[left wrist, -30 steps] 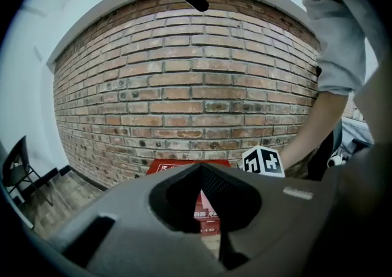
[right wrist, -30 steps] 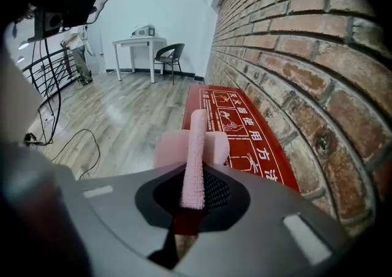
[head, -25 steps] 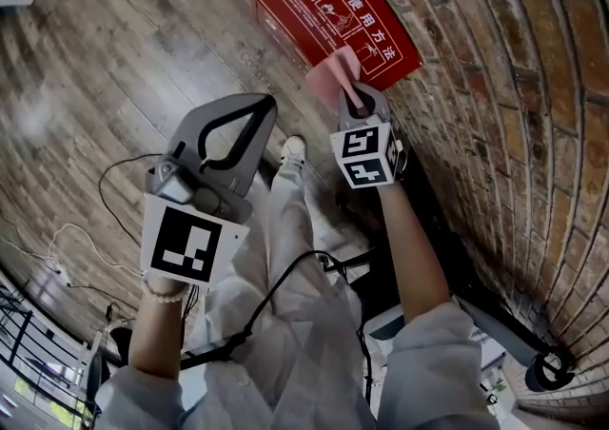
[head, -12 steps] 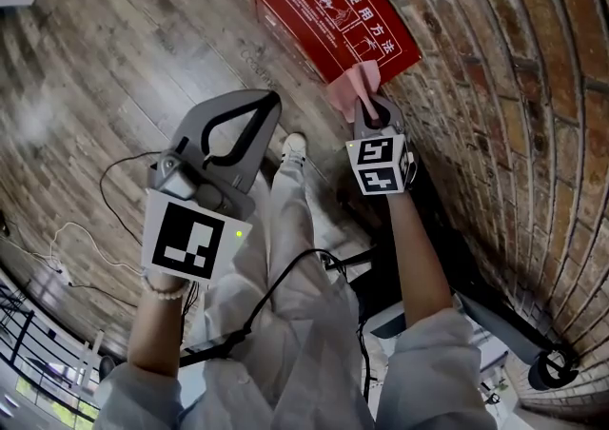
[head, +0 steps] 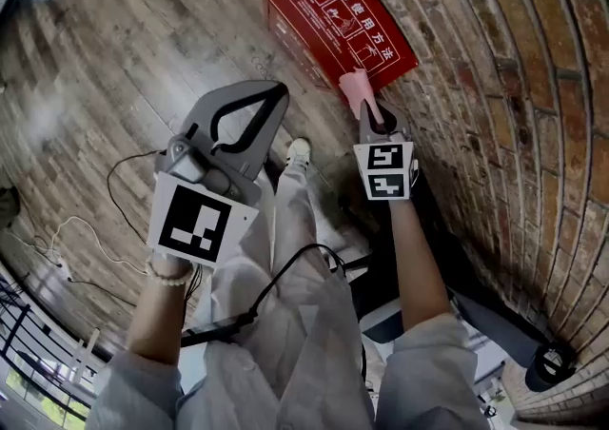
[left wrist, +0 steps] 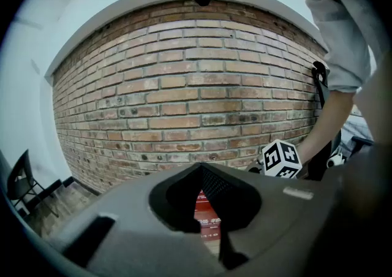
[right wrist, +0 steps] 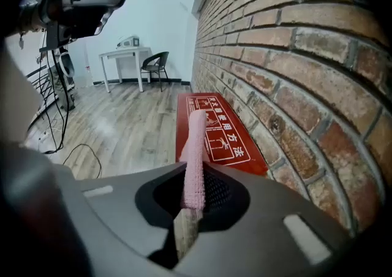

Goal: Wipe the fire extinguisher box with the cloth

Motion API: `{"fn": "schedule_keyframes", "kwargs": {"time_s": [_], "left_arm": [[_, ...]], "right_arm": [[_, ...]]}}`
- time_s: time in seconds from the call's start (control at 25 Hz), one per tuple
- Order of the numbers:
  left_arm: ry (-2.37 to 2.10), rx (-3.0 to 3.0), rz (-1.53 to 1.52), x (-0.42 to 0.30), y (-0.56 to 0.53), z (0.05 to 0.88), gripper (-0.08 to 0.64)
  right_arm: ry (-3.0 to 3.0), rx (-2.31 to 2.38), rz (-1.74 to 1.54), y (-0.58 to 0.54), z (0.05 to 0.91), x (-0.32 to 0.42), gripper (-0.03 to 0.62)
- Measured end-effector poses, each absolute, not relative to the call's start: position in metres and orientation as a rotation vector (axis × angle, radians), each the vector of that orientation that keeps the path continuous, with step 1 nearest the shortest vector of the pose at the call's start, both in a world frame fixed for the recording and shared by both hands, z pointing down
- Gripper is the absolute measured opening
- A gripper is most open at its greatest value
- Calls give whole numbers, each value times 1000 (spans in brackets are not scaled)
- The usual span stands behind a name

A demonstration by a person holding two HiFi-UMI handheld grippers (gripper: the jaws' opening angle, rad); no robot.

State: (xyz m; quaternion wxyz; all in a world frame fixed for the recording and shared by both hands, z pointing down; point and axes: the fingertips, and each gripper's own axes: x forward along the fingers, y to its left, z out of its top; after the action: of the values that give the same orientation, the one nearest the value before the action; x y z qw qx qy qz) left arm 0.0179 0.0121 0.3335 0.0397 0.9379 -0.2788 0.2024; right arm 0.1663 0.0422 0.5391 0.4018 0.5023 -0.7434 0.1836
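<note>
A flat red fire extinguisher box with white printed pictures on its lid stands on the grey-brown plank floor. One long side runs close along the red brick wall, and the other faces open floor. The right gripper is clenched on a pink knitted cloth, whose free end reaches the lid's near edge by the wall-side corner; contact cannot be told. The left gripper is held well apart over the floor, jaws together and empty. A thin black cable and a white cable trail across the planks at the left, and the person's pale shoe stands between the grippers. In the right gripper view, a white table and a dark chair stand far beyond the box.
</note>
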Motion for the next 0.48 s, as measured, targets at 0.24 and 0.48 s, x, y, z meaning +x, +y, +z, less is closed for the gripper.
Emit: {"fn": "schedule_keyframes", "kwargs": {"time_s": [0.24, 0.48], "left_arm": [[-932, 2864, 564, -1, 12, 283, -3], [-1024, 2808, 475, -23, 11, 225, -3]], "right_arm": [[-1970, 1322, 427, 35, 463, 148, 17], [-2079, 1360, 386, 29, 376, 128, 17]]}}
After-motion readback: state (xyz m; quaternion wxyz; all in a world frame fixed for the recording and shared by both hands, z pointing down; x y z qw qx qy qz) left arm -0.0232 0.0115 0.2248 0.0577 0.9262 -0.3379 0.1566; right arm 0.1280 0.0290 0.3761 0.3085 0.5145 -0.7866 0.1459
